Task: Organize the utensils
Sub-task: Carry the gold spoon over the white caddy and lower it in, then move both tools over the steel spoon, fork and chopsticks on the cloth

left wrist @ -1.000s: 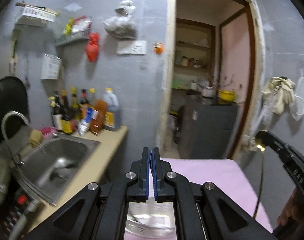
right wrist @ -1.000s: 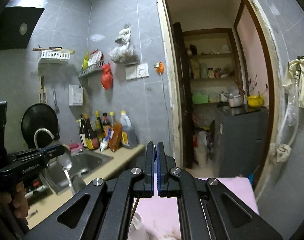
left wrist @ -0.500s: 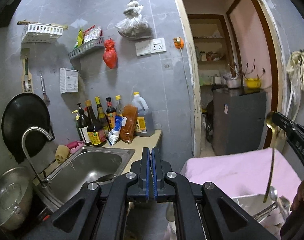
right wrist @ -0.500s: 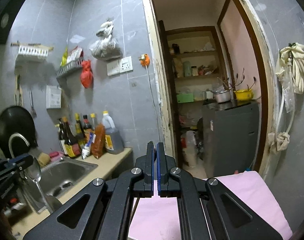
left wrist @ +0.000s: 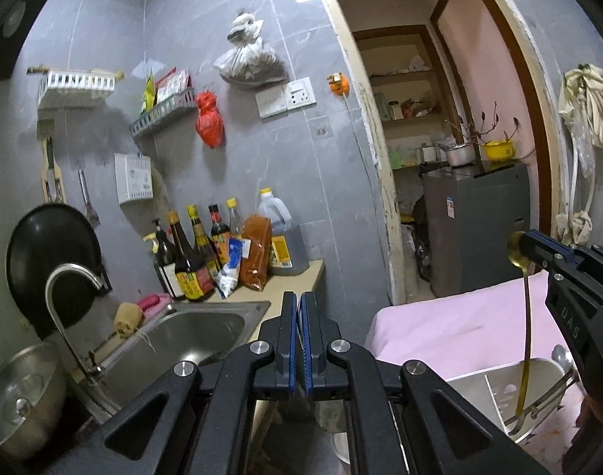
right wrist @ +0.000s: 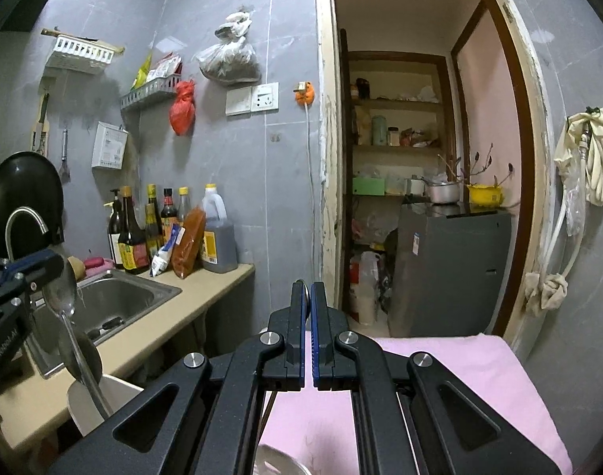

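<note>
A gold spoon [left wrist: 527, 316] is gripped by its bowl in the closed right tongs [left wrist: 529, 247] and hangs into the utensil holder [left wrist: 475, 392] on the pink-covered table [left wrist: 451, 328], while a silver spoon [right wrist: 69, 316] is clamped by the closed left tongs [right wrist: 52, 267].

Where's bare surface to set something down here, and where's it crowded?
Free: the beige counter right of the sink and in front of the bottles; the pink cloth between the utensil holder and the doorway. Crowded: the counter's wall side, packed with bottles, and the utensil holder itself.
</note>
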Tool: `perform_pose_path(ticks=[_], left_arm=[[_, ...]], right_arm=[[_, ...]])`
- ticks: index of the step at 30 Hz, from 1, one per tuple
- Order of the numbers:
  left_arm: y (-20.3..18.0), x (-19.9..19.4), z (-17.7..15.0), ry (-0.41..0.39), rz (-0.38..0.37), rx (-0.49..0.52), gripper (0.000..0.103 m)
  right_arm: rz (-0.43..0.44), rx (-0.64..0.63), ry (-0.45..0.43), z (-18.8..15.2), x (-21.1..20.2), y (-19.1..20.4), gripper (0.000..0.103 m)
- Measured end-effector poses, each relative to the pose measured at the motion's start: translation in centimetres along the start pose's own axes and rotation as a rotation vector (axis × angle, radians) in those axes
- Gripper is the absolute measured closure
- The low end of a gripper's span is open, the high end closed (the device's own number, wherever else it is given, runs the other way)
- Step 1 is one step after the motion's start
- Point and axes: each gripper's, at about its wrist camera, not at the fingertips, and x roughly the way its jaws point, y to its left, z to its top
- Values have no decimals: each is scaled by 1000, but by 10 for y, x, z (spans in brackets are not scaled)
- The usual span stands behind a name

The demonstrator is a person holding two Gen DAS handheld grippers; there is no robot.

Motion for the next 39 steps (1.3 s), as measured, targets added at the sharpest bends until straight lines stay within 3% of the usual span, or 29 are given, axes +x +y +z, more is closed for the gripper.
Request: perform_pose_path(ticks=[4, 11, 22, 25, 28, 30, 32, 34, 39], left_arm=[[-3, -4, -2, -16, -6, 45, 100], [-3, -6, -1, 9, -60, 39, 99], [21, 2, -2, 144, -200, -157, 98], [23, 5, -4, 169, -215, -171, 97], [26, 4, -4, 187, -231, -192, 91], [29, 1, -2, 196, -245, -216, 80], [30, -3, 0, 194, -258, -241, 67], [30, -11, 3, 186, -270, -262, 64], [21, -27, 14, 160, -304, -274, 51]], right_arm=[[-1, 10, 8, -4, -1, -2, 101], [3, 18, 46, -11, -3, -4, 100], [36, 18, 105, -12, -18, -13, 99], [35, 24, 108, -11, -23, -16, 99], [31, 30, 111, -8, -33, -20, 99], [29, 32, 108, -5, -42, -23, 99], [27, 37, 106, -1, -49, -28, 93], [23, 48, 100, 5, -58, -35, 69], [3, 55, 69, 19, -88, -57, 67]])
